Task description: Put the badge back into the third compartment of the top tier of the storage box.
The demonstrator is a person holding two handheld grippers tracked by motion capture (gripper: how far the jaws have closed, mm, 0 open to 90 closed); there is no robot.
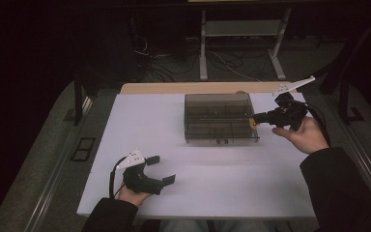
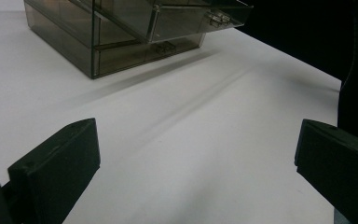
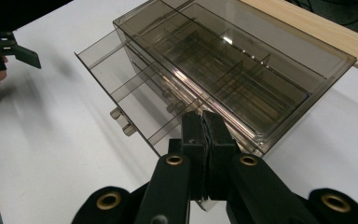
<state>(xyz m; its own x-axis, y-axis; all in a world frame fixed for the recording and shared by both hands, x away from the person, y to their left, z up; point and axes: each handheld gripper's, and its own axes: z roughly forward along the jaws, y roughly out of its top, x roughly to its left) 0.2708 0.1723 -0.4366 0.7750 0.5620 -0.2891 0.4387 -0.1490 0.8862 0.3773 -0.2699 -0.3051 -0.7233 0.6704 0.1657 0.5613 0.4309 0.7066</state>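
A dim room with dark floor, loose cables and the legs of a metal stand at the top of the high view surrounds one white table point(image 1: 193, 188), whose far edge shows a strip of bare wood. One smoky see-through plastic drawer box point(image 1: 221, 117) stands just right of the picture's centre, toward the far side of the table; no label, brand or writing can be read on it or on anything else. In the right gripper view, partitions divide its inside into compartments, and one shallow drawer point(image 3: 135, 100) sticks partway out of the box toward the left of that frame, a small clear handle on its front. There are two grippers. The right gripper point(image 1: 257, 119), at the box's right side in the high view, has its jaws pressed together at the near corner of the box, and whether they pinch its wall I cannot tell. The left gripper point(image 1: 162, 169), in the lower left, is well apart from the box, jaws spread wide over bare table, holding nothing.
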